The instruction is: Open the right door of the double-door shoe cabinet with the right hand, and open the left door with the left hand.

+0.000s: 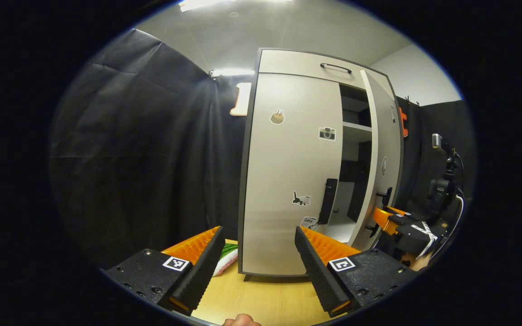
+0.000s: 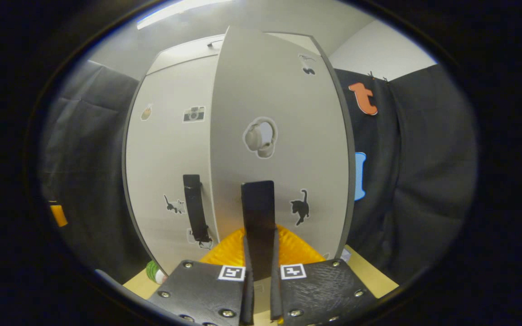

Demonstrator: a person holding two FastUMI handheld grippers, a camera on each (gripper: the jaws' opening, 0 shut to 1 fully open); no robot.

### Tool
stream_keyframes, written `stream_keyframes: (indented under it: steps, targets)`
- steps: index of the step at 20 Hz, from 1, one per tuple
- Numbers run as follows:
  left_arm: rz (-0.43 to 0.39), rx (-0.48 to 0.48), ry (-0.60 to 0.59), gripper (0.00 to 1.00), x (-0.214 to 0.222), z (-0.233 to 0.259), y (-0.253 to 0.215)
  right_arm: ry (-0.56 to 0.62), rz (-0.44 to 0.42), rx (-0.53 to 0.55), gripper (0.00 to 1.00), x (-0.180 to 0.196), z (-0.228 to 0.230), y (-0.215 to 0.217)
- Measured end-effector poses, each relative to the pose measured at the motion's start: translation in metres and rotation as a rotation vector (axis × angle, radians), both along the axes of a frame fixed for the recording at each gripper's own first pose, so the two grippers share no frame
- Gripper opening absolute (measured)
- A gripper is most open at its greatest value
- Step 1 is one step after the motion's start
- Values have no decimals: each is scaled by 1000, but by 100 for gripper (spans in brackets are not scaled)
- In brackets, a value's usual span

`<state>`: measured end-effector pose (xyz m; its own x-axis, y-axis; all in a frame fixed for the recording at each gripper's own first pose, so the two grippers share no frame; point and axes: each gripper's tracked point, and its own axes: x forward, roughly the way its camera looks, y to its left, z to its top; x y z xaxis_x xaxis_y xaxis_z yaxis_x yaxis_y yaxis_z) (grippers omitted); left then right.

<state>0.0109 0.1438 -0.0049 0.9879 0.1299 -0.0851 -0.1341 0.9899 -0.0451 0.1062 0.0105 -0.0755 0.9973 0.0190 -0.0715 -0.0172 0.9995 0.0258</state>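
In the left gripper view, the left gripper (image 1: 257, 253) sits at the bottom centre with its fingers spread wide, holding nothing — facing the closed left door (image 1: 288, 172) of the shoe cabinet (image 1: 306, 63) mid-frame. Further right, the right door (image 1: 381, 158) stands ajar, the right gripper (image 1: 385, 213) at its edge. In the right gripper view, that gripper's fingers are clamped on the right door's handle (image 2: 258, 217) at centre.
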Motion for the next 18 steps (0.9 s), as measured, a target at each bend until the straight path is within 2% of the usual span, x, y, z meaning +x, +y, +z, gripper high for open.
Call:
stream_keyframes:
  steps: [14,18]
  targets:
    - [-103,-18,37,96,42,-8,2,-16,-73,10,13,-27,2,-29]
    - [-134,-24,44,96,52,-12,-3,-14,-87,13,10,-35,3,-43]
